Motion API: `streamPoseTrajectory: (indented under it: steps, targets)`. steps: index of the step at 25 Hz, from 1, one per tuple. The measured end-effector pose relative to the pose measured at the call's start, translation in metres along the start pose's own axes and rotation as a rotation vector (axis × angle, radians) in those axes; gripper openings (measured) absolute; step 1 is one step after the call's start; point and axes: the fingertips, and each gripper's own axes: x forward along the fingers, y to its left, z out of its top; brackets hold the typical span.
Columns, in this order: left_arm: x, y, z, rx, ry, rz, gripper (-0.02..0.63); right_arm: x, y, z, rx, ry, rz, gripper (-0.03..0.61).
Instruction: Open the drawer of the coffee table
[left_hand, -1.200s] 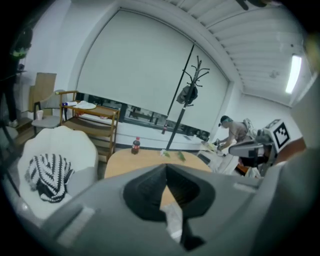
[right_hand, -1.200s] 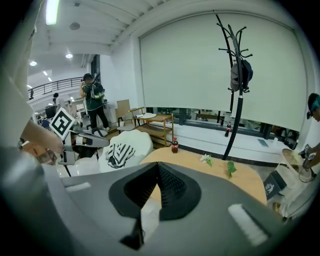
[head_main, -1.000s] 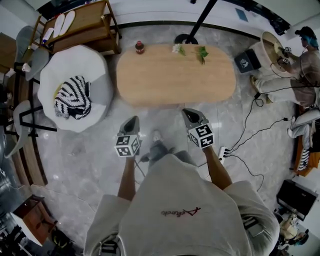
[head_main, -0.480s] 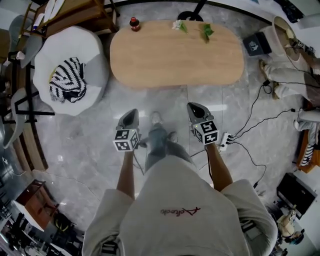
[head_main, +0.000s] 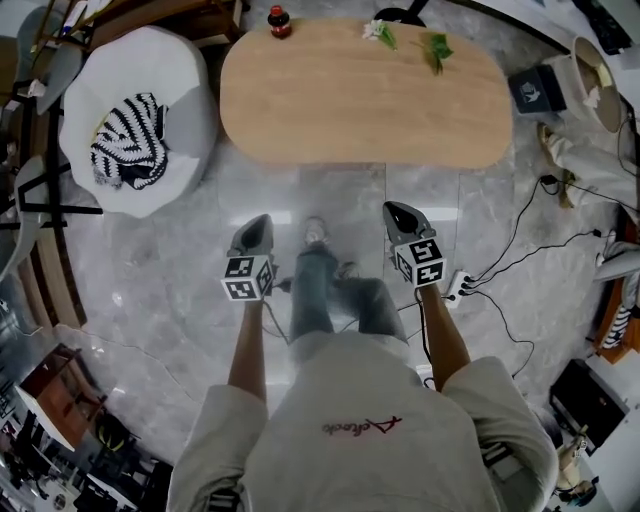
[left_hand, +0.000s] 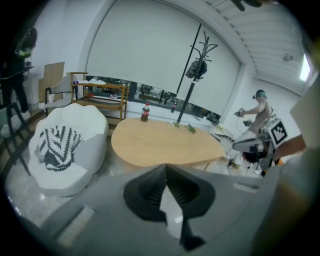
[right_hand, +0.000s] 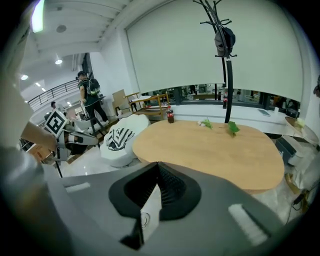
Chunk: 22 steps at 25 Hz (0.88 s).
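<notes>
The coffee table (head_main: 360, 95) has an oval pale wooden top and stands ahead of me on the marble floor. No drawer front shows in any view. My left gripper (head_main: 258, 222) is shut and empty, held over the floor short of the table's near edge. My right gripper (head_main: 397, 210) is level with it on the other side of my legs, also shut with nothing in it. The left gripper view looks past the closed left gripper (left_hand: 166, 167) to the table (left_hand: 165, 145). In the right gripper view the closed right gripper (right_hand: 157, 166) points at the table (right_hand: 215, 150).
A white pouffe (head_main: 170, 130) with a striped cloth (head_main: 125, 140) stands left of the table. On the table's far edge are a dark bottle (head_main: 279, 20) and green sprigs (head_main: 436, 48). A power strip (head_main: 460, 287) and cables lie at the right. A coat stand (left_hand: 192, 70) rises behind.
Both grippers have sunk toward the floor, still side by side and shut. The table has slid toward the top of the head view and looks larger. My knees have bent.
</notes>
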Motion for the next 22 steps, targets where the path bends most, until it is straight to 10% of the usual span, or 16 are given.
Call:
streamPoseTrajectory:
  steps: [22]
  targets:
    - [0.251, 0.144, -0.172, 0.112, -0.089, 0.014, -0.001, 0.232, -0.128, -0.199, -0.118, -0.084, -0.048, 0.005]
